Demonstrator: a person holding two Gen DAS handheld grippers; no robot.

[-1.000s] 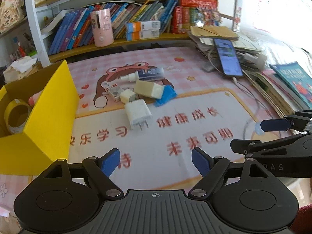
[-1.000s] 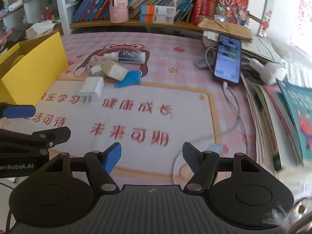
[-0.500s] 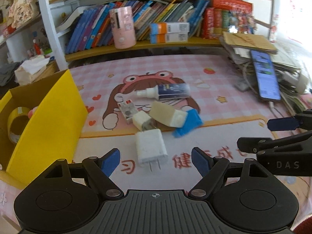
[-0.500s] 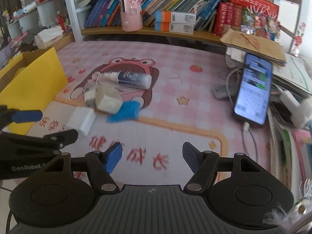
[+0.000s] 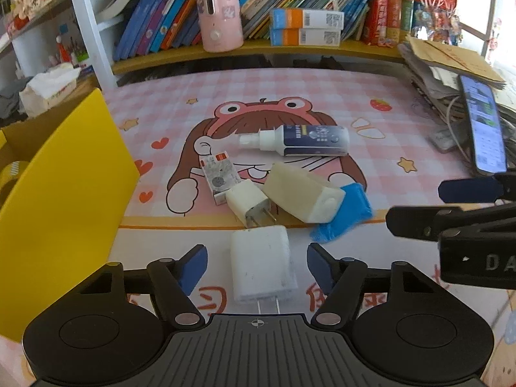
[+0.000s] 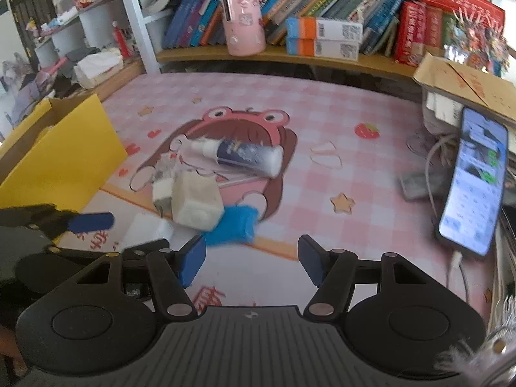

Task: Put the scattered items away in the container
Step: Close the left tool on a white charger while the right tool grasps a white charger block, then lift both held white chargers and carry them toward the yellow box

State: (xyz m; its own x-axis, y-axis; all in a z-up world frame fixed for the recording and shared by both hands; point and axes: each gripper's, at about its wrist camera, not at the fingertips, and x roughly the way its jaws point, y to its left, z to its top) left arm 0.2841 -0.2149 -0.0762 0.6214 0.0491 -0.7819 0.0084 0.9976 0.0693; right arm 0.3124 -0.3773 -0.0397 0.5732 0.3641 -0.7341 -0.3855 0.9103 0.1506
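From the left wrist view, the left gripper (image 5: 256,266) tilts steeply down over the pink desk mat (image 5: 403,113), its jaws about half open and just narrowing around the large white charger (image 5: 262,266), which lies flat between them with its prongs toward the camera. The blue pads (image 5: 193,262) stand clear of its sides, so nothing is gripped yet. The charger looks stiff, light and smooth-sided; a squeeze across its long flat flanks, near the middle, seems the surest hold, though glossy plastic may slip. Just beyond it sits the rest of the scatter near the mat's centre: a smaller plug (image 5: 248,201), a cream block (image 5: 303,195) touching a blue cloth-like piece (image 5: 346,211), a small printed packet (image 5: 219,177) and a spray bottle (image 5: 303,140) on its side. The yellow box (image 5: 61,200) stands at the mat's left edge. The right gripper (image 5: 451,206) juts in from the right.

From the right wrist view, blurred by motion, the right gripper (image 6: 251,262) also points down, jaws half open and just narrowing with only bare mat between them. The blue piece (image 6: 235,225) lies just ahead of its left pad and looks soft and light, easy to pinch anywhere. A phone (image 6: 474,180) rests at the right edge.
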